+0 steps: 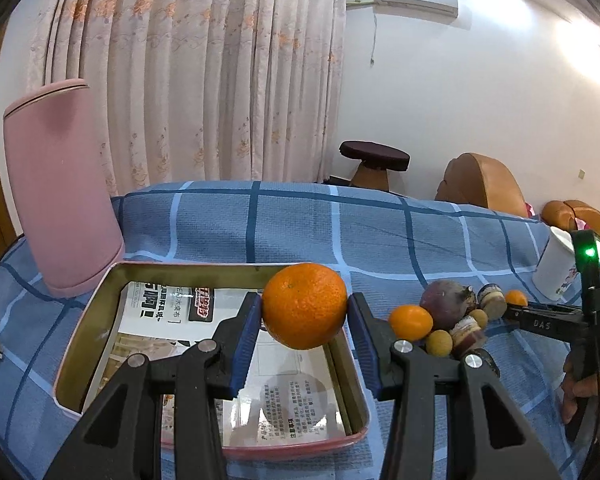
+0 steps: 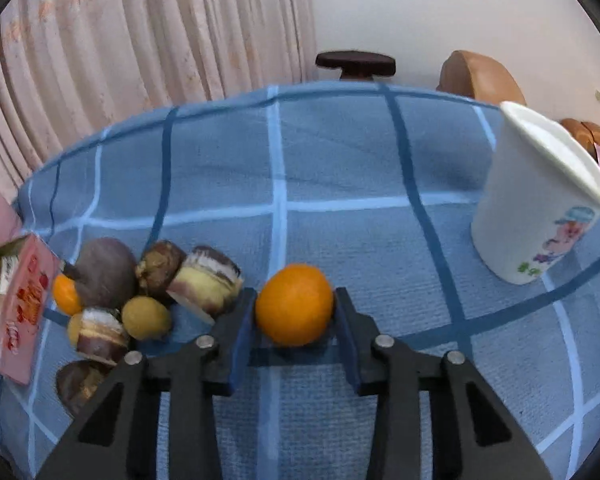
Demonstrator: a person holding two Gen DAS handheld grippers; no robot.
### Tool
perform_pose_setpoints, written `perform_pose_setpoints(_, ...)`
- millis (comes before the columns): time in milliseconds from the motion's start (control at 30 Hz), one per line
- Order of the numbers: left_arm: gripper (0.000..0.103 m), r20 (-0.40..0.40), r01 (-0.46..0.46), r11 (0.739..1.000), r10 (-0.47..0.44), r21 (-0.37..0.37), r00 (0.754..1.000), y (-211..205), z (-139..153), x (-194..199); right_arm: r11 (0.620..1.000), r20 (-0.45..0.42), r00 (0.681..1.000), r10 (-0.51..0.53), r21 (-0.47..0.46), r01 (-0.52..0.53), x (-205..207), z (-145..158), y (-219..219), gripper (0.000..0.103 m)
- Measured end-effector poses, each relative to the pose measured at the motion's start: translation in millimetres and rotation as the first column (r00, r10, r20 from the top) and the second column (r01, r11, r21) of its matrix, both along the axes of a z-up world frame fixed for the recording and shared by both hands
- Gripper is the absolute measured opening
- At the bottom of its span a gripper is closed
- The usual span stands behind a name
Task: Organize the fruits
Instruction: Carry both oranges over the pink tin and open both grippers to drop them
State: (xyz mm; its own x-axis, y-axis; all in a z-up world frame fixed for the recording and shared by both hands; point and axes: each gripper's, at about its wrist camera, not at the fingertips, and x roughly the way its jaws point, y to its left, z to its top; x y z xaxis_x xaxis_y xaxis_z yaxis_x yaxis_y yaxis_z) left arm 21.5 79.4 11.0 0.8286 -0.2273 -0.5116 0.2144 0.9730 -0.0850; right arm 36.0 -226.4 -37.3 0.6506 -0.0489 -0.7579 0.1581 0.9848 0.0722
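Two oranges, one per gripper.
Left gripper (image 1: 305, 312) clamps a large orange (image 1: 305, 311), round, raised over the tin tray (image 1: 80, 344); right gripper (image 2: 295, 308) closes around a small orange (image 2: 295, 304) resting on the blue-checked bench (image 2: 340, 184), right of the fruit pile (image 2: 148, 292).

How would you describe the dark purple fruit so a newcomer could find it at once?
Start at the blue checked cloth, then go to the heap of fruit and small cakes between the pink tin and the white cup. The purple fruit sits at the heap's back, the only dark, round, smooth piece there, larger than the yellow and orange fruits beside it.
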Motion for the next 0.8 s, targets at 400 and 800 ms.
perform_pose_setpoints(400,0.046,0.021,-0.081,0.994,0.08,0.067,0.997,10,0,5,0.998,0.243,0.97,0.032,0.042,-0.044,-44,51,50,0.039)
perform_pose_setpoints(800,0.046,0.009,-0.221,0.968,0.222,0.12,0.975,58,-7,21,0.937,0.307,0.908,0.285,0.111,-0.332,-20,56,203,0.039)
